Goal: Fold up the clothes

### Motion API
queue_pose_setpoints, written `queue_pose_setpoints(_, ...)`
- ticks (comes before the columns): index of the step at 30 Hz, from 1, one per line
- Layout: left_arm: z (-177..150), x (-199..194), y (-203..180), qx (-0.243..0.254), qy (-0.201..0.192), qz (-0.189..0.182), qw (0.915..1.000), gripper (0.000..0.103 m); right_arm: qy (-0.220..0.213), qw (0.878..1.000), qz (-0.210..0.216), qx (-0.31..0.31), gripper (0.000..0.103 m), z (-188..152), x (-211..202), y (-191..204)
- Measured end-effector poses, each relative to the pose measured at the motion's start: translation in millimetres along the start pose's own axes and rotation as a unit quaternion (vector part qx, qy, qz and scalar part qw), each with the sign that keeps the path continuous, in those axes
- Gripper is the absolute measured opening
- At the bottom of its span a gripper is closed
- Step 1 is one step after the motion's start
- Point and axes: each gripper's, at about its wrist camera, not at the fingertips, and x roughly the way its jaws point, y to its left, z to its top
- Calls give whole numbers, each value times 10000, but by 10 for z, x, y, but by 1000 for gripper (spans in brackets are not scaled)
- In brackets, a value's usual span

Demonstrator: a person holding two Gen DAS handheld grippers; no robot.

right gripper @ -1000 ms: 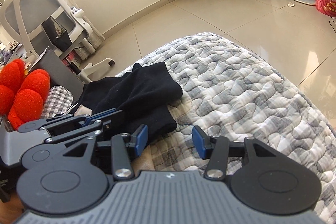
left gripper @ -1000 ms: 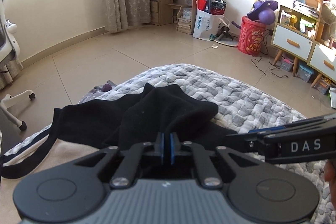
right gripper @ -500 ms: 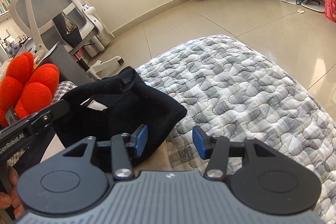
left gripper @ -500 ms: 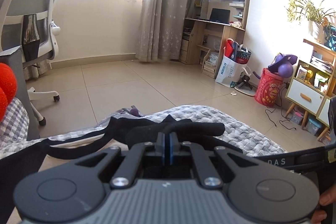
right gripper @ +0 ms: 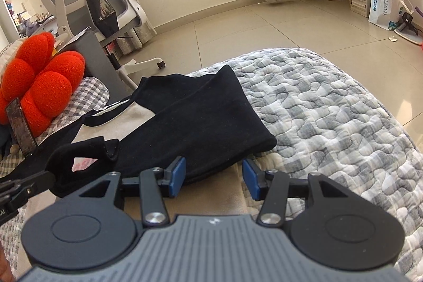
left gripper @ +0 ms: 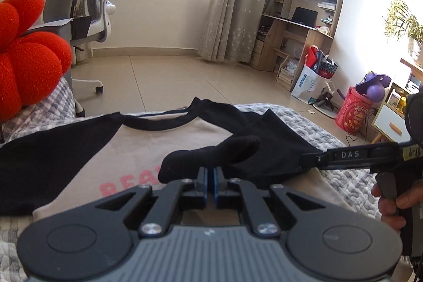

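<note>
Only the left wrist view shows pink "REA" lettering on the raglan shirt [left gripper: 169, 147] (and "DAS" on the right claw [right gripper: 213, 175], released); left claw [left gripper: 210, 180] clenched on its black sleeve [left gripper: 211, 152].

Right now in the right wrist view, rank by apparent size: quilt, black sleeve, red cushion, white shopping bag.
1. quilt
2. black sleeve
3. red cushion
4. white shopping bag, though it sits far back, so its small look is partly distance.
</note>
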Motion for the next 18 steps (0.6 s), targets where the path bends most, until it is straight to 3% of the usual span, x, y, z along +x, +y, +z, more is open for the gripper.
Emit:
queue_pose_setpoints(9,-330,-118,204,-519,577,169,9968,6,-13,9997,-37,-239,54,-57,-7,135)
queue_pose_setpoints(12,-305,-237,256,-642,419,173,9969,15,-110,9990,-69,-420,54,-73,-14,215)
queue_pose_setpoints(18,-189,-372,367,-1112,-68,166,9936,27,-472,9864,248,-1556,50,-196,27,534)
